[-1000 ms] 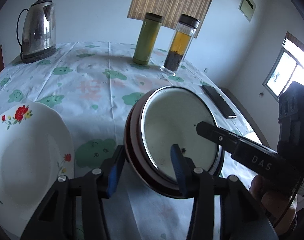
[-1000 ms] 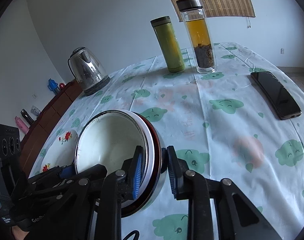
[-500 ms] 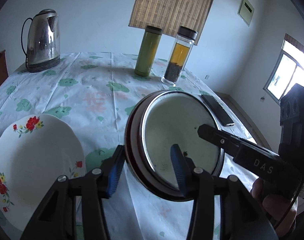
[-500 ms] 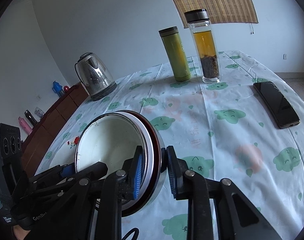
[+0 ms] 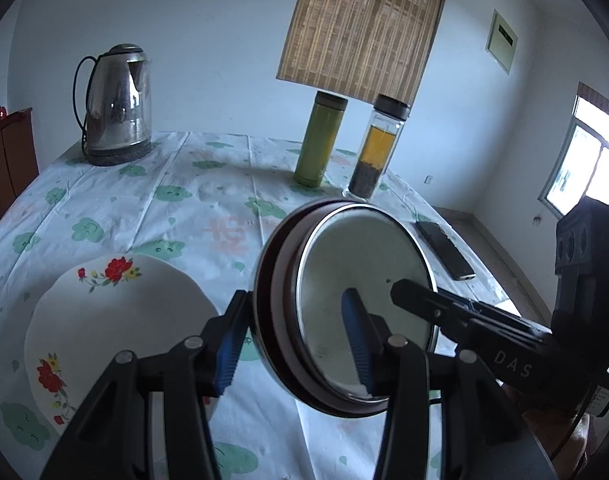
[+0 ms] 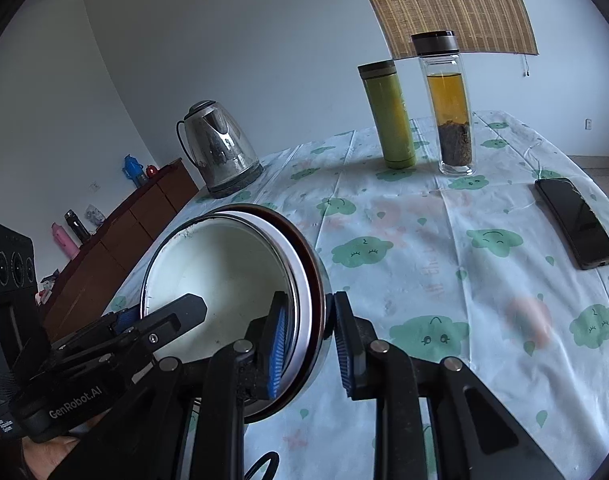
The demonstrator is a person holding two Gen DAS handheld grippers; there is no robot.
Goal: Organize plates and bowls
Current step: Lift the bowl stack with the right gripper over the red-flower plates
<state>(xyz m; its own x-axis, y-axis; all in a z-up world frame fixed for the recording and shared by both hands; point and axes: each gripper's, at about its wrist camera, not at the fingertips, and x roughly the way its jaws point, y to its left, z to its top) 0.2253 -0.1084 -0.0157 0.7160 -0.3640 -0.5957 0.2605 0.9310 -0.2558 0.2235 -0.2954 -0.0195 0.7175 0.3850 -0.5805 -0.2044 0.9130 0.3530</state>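
White enamel bowl [image 5: 364, 300] with a steel rim, nested in a dark maroon bowl [image 5: 270, 304], hangs tilted on edge above the cloud-print tablecloth [image 5: 208, 208], caught between both grippers. Its hollow faces the left gripper's camera. The left gripper [image 5: 294, 340] straddles the near rim of the stack: one blue pad [image 5: 354, 336] lies inside the white bowl, the other presses the maroon outer wall, jaws partly closed and gripping the pair. The right gripper [image 6: 310, 344] clamps the opposite rim, jaws drawn narrow, one pad inside and one against the shiny outer wall. A white flower-painted plate [image 5: 116, 320] lies on the cloth just left of the left gripper, apart from the stack. Farther back stand a steel kettle [image 5: 114, 104], a green flask [image 5: 320, 140] and a glass tea bottle [image 5: 378, 148]; a black phone [image 6: 574, 222] lies to the right.
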